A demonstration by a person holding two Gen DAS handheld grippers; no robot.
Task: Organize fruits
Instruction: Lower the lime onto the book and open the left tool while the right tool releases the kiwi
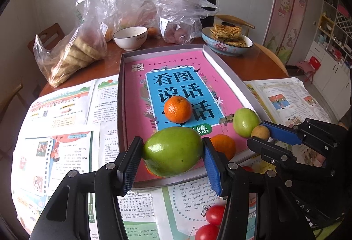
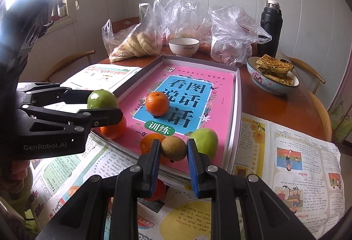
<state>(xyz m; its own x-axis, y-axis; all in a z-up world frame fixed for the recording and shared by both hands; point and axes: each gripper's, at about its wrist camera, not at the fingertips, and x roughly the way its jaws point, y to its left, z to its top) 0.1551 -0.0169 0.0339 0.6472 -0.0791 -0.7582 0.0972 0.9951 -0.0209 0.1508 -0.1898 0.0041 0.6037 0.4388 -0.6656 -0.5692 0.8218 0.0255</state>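
Sitting on one round wooden table (image 2: 286, 108), everything here gets placed relative to the grey tray (image 2: 236, 95) in the middle, which has a pink book (image 2: 220, 90) lying flat inside it. Opened printed pages (image 2: 297, 152) are spread under and around the tray's near end.

Behind the tray: three clear plastic bags, one of them holding twisted bread (image 2: 136, 45), plus one black thermos (image 2: 270, 29) at the far right. One blue bowl of flatbread (image 2: 272, 77) sits just off the tray's far right corner, and one white bowl (image 2: 184, 46) just past its far edge.

Fruit count:
- two green fruits. The left gripper (image 1: 171, 152) is clamped on the big green fruit (image 1: 172, 151) over the tray's near edge; the second green fruit (image 2: 205, 141) rests on the book at the near right corner.
- three oranges. One orange (image 2: 157, 103) sits mid-book, alone. Another orange (image 2: 113, 128) is at the near left edge under the left gripper, and a third orange (image 2: 147, 143) is near the front edge.
- one small brown fruit (image 2: 173, 148), pinched tight in the right gripper (image 2: 173, 150), right over the tray's near edge between the third orange and the second green fruit.
- two cherry tomatoes (image 1: 214, 214) on the pages in front of the tray.
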